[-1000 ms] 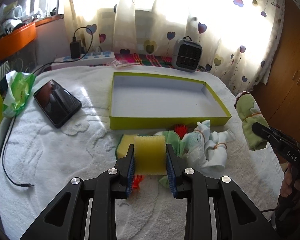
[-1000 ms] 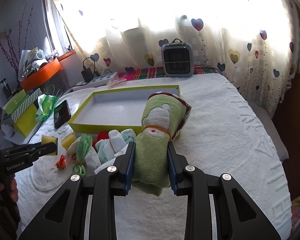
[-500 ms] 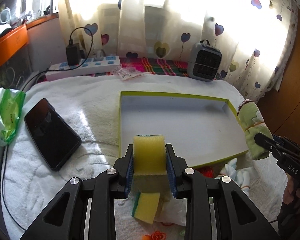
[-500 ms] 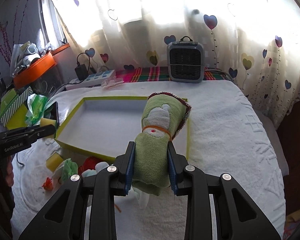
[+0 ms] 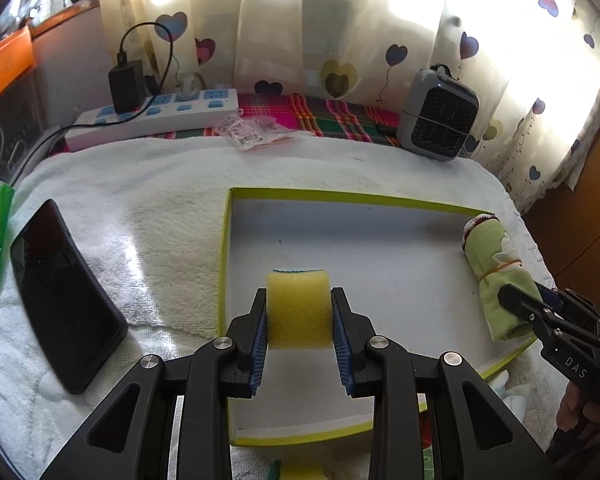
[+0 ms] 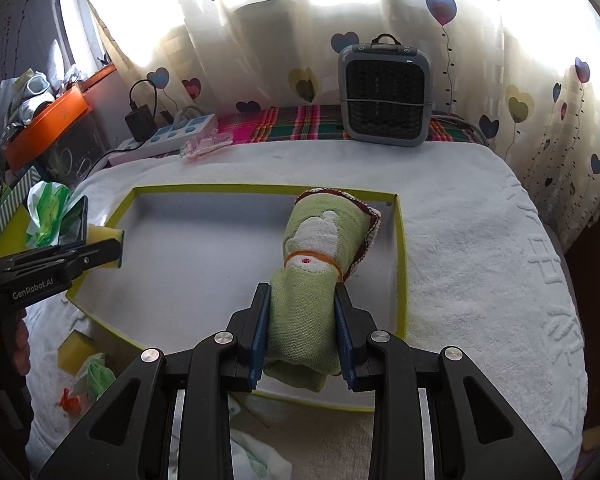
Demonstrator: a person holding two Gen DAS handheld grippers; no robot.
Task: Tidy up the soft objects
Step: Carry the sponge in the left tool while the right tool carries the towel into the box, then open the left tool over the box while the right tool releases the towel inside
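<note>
Two tools, each clenched on a soft thing over the tray.
The left tool (image 5: 299, 316) grips a yellow sponge (image 5: 299, 308) between its blue pads, held above the near left part of the green-rimmed tray (image 5: 340, 194). The right tool (image 6: 301, 320) grips a rolled green towel (image 6: 316, 272) bound with a rubber band, its far end over the tray's right side. The tray sits on a white towel-covered surface (image 6: 480, 240); a phone (image 5: 64, 292) lies left of it, and another sponge (image 6: 74, 350) near its front corner.
</note>
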